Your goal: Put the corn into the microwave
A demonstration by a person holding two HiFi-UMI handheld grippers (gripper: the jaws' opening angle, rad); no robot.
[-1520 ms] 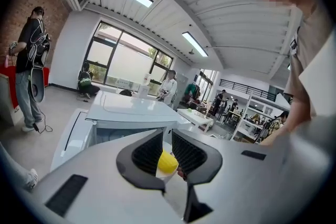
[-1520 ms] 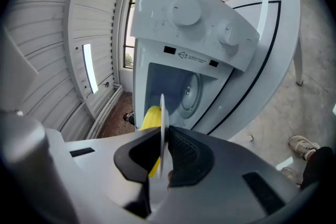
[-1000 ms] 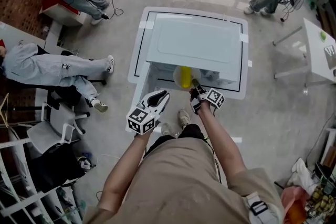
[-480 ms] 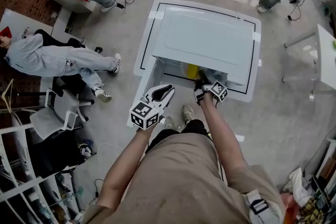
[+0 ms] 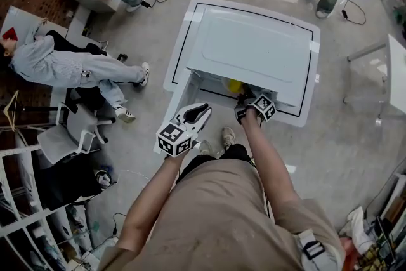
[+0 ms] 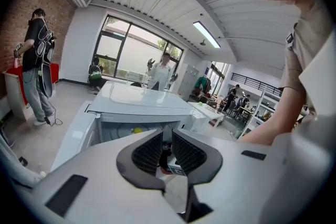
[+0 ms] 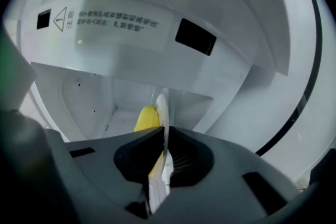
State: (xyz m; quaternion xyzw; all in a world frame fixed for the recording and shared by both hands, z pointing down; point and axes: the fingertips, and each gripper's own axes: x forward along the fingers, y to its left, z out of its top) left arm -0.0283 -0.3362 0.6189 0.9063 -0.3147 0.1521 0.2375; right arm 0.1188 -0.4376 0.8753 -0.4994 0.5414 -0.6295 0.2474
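Moved forward since the earlier frame, the right gripper (image 5: 243, 99), clamped on the white plate (image 7: 162, 110) bearing the corn (image 5: 235, 86), has the corn entering the microwave (image 5: 254, 47) at 12 o'clock; set-down and release remain, with the left gripper (image 5: 204, 112) at 8 o'clock, slightly apart and empty.

Microwave (image 5: 254, 51) mouth open; right claw (image 5: 243, 100) and its plate (image 7: 161, 105) occupy it, door (image 5: 179, 95) flanks left
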